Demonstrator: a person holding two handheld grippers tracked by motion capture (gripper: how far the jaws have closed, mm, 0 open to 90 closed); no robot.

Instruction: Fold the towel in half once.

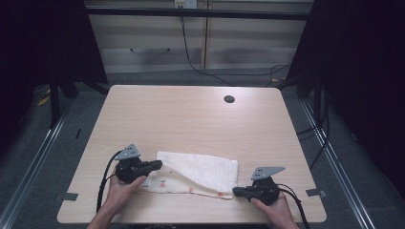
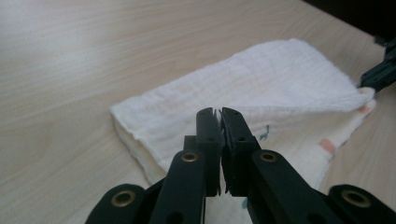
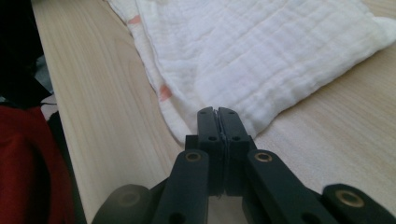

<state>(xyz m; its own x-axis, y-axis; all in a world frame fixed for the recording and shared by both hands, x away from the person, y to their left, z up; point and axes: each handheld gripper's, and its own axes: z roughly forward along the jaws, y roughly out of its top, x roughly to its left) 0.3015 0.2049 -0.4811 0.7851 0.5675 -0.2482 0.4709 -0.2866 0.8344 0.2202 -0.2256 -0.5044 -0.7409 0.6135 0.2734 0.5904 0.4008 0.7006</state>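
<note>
A white cloth (image 1: 200, 169) with small pink and green marks lies folded near the table's front edge, its upper layer turned over along a diagonal. My left gripper (image 1: 157, 165) is at the cloth's left end, shut on the edge of the folded layer; a white sliver shows between its tips (image 2: 218, 112) above the cloth (image 2: 280, 79). My right gripper (image 1: 236, 192) is shut on the cloth's front right corner, with the tips (image 3: 217, 111) at the edge of the cloth (image 3: 261, 51). The right gripper (image 2: 380, 74) also appears at the far corner in the left gripper view.
The light wooden table (image 1: 191, 114) has a round cable hole (image 1: 229, 99) at the back right. Grey tape marks (image 1: 70, 196) sit near its front corners. Cables (image 1: 196, 62) and cabinets lie behind. Red fabric (image 3: 18, 163) hangs below the table's front edge.
</note>
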